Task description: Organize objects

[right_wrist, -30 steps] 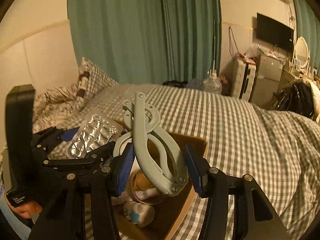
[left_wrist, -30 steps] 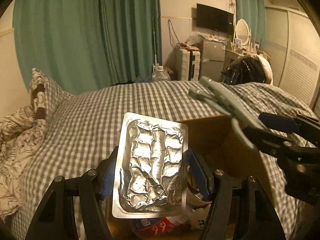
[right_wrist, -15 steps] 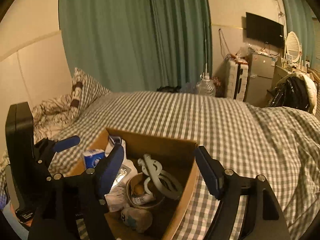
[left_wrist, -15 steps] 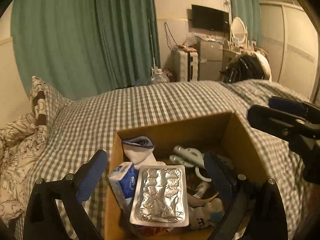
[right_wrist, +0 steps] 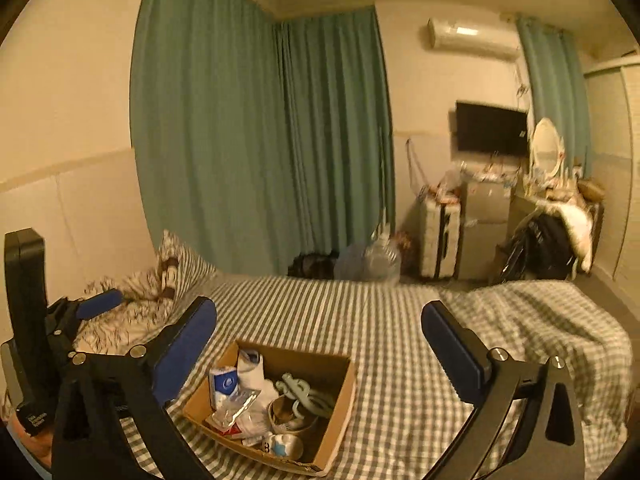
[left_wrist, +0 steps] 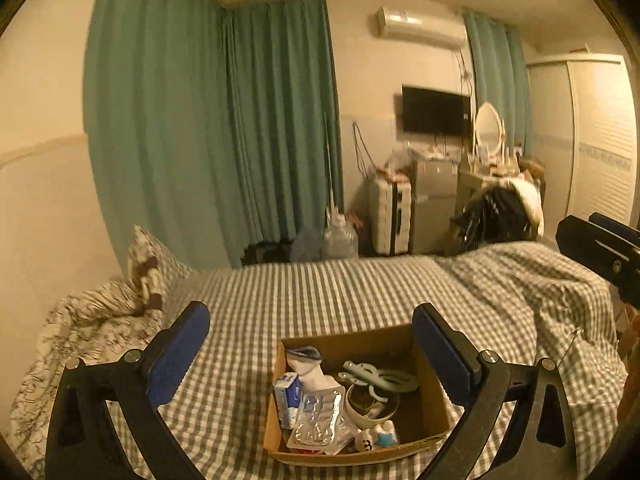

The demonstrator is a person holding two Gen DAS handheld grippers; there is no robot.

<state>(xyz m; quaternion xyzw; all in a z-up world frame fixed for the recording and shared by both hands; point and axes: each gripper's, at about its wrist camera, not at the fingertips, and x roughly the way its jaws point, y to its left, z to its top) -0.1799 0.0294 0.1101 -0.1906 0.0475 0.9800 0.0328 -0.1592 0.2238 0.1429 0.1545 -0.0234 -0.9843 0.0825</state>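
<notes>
Left wrist view: my left gripper [left_wrist: 312,354] hangs above the bed with its jaws spread wide and nothing between them, the blue pads [left_wrist: 178,354] standing well apart. Down at six o'clock sits the cardboard box [left_wrist: 430,396] on the grey checked bedspread [left_wrist: 340,292]. Inside it, the foil blister pack [left_wrist: 322,420] lies tilted at the near left, leaning over a small blue and white carton [left_wrist: 287,398]. A white sock [left_wrist: 310,364] stands at the box's eleven o'clock corner. The pale green clip [left_wrist: 378,376] rests across a round bowl [left_wrist: 370,404] toward the box's middle and right. A small white and blue item sits at the near edge; I cannot tell what it is. At three o'clock, at the frame's edge, part of my right gripper [left_wrist: 600,246] shows.

From the right wrist view, my right gripper [right_wrist: 320,340] is likewise wide open and empty. The box [right_wrist: 340,404] lies at six o'clock, a little left, and my left gripper [right_wrist: 96,304] shows at nine o'clock. The clip [right_wrist: 304,394] rests on the bowl [right_wrist: 288,414], and the blister pack [right_wrist: 234,406] lies toward the box's left side, beside the sock [right_wrist: 254,370]. Green curtains [right_wrist: 260,140] fill twelve o'clock, and a patterned pillow [right_wrist: 176,268] sits at ten o'clock.
</notes>
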